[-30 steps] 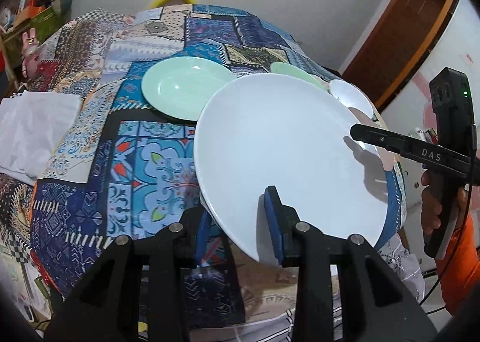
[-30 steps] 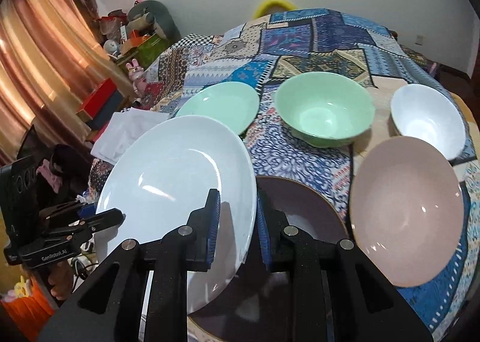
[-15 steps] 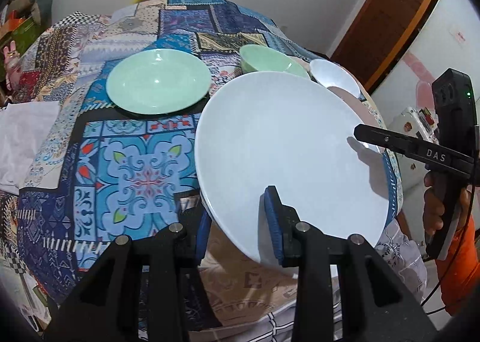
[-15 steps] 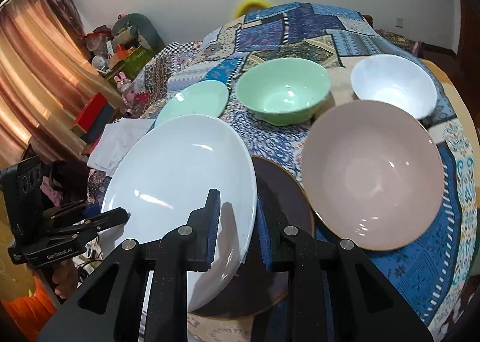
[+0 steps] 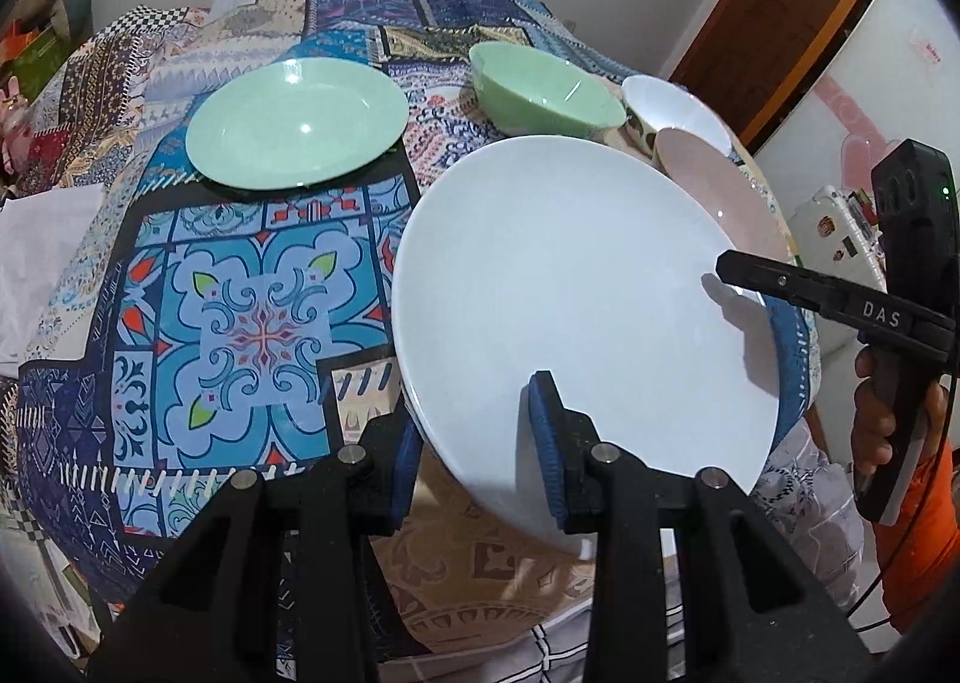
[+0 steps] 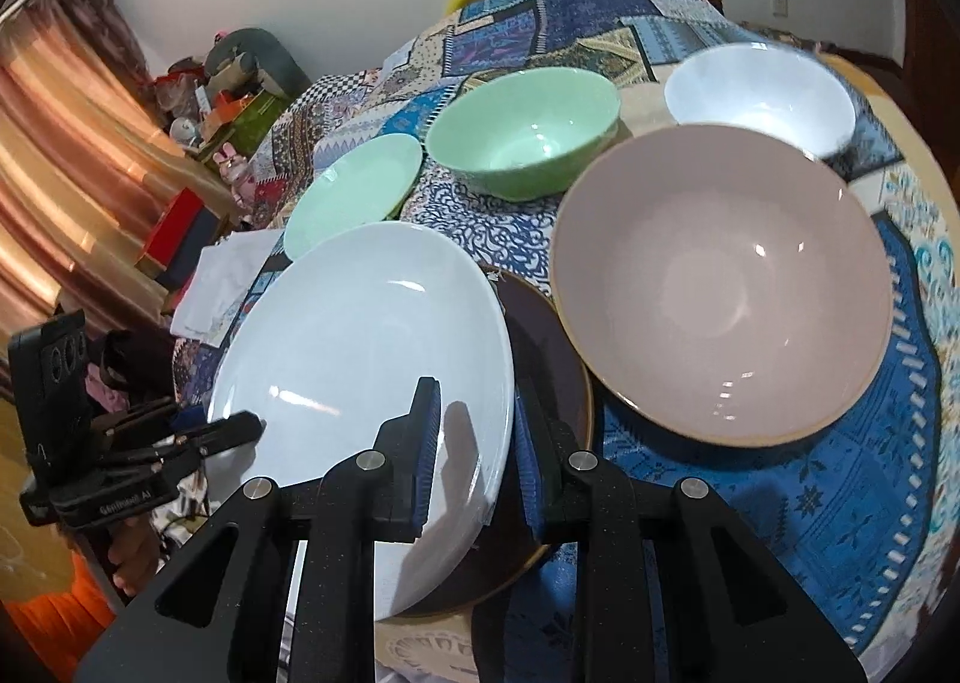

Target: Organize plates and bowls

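1. White and glossy, the large plate point(image 5: 576, 311) is held tilted above the near edge of the worktop point(image 5: 240, 323), which carries a blue patterned patchwork cloth.
2. The left gripper point(image 5: 474, 467) has its jaws closed on the plate's near rim: one blue pad lies on the upper face, the other sits under the rim.
3. The right gripper point(image 6: 471, 443) has its jaws closed on the opposite rim of the same white plate point(image 6: 360, 359), one pad above and one below.
4. In the left wrist view, the right gripper point(image 5: 729, 269) appears at the plate's right edge, with the person's hand point(image 5: 870, 413) on its handle.
5. In the right wrist view, the left gripper point(image 6: 240, 425) appears at the plate's left edge.
6. A dark brown plate point(image 6: 552, 347) lies flat on the worktop directly beneath the right side of the white plate.
7. A large pink bowl point(image 6: 720, 287) stands just beside the brown plate, to its right; whether they touch cannot be told.
8. A green bowl point(image 6: 522, 143) stands behind the pink bowl, with a white bowl point(image 6: 759, 95) to its right.
9. A green plate point(image 5: 297, 122) lies flat farther back, left of the green bowl and apart from the white plate.
10. A folded white cloth point(image 5: 36, 245) lies beyond the left side of the worktop.
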Available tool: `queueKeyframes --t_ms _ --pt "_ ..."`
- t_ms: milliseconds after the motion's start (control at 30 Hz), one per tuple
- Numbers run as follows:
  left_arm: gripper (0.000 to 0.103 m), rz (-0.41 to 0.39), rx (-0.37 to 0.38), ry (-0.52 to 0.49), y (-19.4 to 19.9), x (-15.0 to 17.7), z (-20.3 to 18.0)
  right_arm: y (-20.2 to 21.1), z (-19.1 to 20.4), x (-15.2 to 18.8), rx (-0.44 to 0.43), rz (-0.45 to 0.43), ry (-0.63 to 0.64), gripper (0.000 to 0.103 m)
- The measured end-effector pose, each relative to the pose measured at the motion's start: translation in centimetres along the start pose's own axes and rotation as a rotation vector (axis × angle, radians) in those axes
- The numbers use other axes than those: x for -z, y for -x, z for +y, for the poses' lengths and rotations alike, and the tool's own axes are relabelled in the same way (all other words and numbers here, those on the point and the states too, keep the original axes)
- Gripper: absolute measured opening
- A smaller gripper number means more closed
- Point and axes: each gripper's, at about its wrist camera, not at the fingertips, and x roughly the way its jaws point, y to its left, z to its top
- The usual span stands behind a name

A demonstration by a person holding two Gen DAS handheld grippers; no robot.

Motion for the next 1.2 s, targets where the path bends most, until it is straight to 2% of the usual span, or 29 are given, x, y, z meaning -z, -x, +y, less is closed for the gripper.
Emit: queueKeyframes --t_ms 200,633,1200 --pt "0.034 0.037 -0.011 0.013 -1.5 0.2 0.3 -0.7 -1.0 0.7 -0.018 -0.004 -0.049 0.024" --pt "0.035 0.048 -0.039 0.009 -3.1 -1.1 0.0 -0.8 -2.2 1.4 -0.017 0.001 -0.093 0.025" --pt "0.038 0.041 -0.047 -0.012 -3.8 -1.3 -0.5 0.0 -1.7 1.6 0.033 0.001 -0.044 0.024"
